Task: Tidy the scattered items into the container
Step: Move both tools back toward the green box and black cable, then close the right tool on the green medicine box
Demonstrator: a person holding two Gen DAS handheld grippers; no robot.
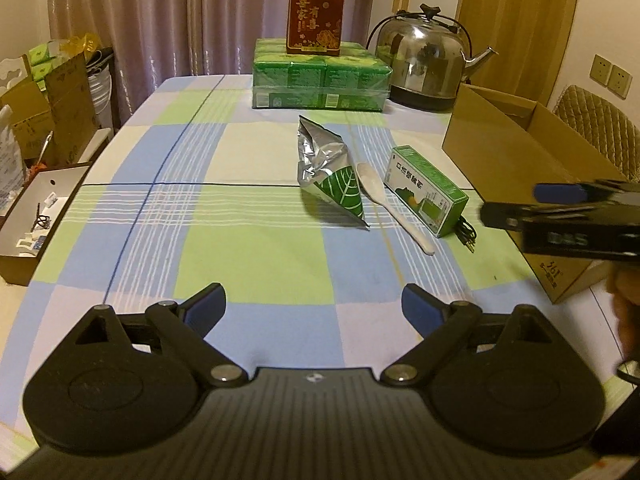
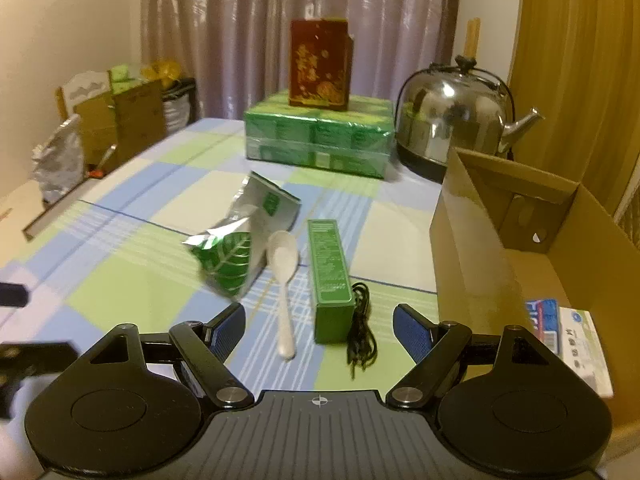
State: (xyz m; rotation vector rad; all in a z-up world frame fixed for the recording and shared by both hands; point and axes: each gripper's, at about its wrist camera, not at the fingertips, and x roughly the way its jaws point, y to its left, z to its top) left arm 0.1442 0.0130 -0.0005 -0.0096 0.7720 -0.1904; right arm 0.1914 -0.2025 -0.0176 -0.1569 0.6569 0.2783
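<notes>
A silver foil bag with a green leaf (image 1: pixel 330 172) (image 2: pixel 240 252), a white spoon (image 1: pixel 386 200) (image 2: pixel 284 280), a long green box (image 1: pixel 426 190) (image 2: pixel 330 276) and a coiled black cable (image 1: pixel 466 234) (image 2: pixel 362 336) lie on the checked tablecloth. An open cardboard box (image 1: pixel 520 152) (image 2: pixel 500 248) stands at the right; a small blue and white box (image 2: pixel 568 332) lies inside it. My left gripper (image 1: pixel 314 308) is open and empty, well short of the items. My right gripper (image 2: pixel 318 328) is open and empty, with the green box's near end and the cable between its fingers.
At the table's far end a wrapped pack of green boxes (image 1: pixel 320 80) (image 2: pixel 318 136) carries a red carton (image 1: pixel 316 14) (image 2: pixel 318 64). A steel kettle (image 1: pixel 424 60) (image 2: pixel 456 116) stands beside it. Cardboard boxes and clutter (image 1: pixel 44 120) sit off the left edge.
</notes>
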